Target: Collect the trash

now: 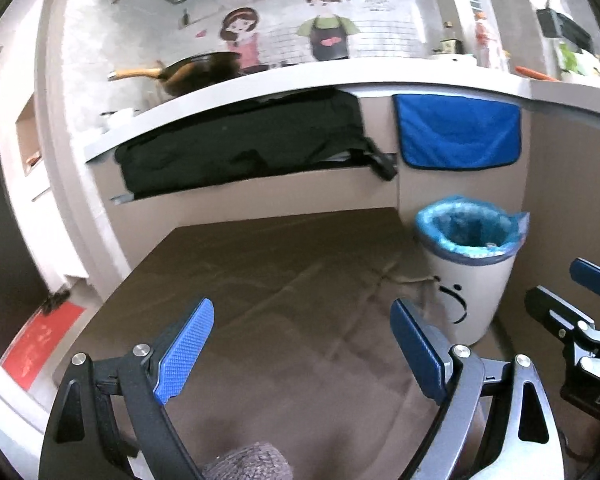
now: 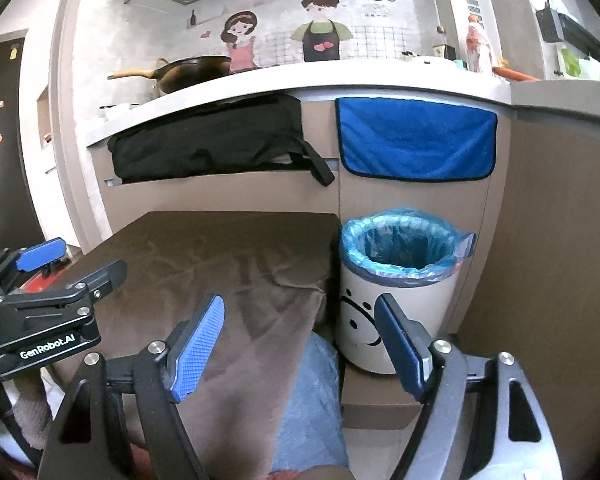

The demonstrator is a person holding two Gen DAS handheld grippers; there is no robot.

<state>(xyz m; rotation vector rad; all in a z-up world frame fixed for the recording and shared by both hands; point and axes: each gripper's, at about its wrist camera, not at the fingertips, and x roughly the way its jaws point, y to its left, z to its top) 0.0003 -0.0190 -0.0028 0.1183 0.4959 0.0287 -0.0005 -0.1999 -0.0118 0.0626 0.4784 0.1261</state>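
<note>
We hold both tongs low over the brown-covered worktop (image 1: 284,280), angled slightly down, which suits scanning its surface for trash. The left tongs (image 1: 302,350) stand released, nothing between their blue pads. The right tongs (image 2: 300,344) are likewise spread wide and empty; their jaws have all but finished opening.

We see no loose trash on the cloth in either view; its surface shows only creases. A pale blue plastic sheet or bag (image 2: 308,400) lies below the worktop's near edge in the right wrist view, blurred, and we cannot tell what it is.

The white bin (image 2: 396,300) with a smiley face stands just beside the worktop's right edge, near its far right corner, against the cabinet. That spot seems to us chosen so trash can be dropped in with a short sideways reach. A blue liner is folded over its rim. In the left wrist view something small and pale (image 1: 492,245) rests inside against the liner; otherwise the bin looks nearly empty.
</note>
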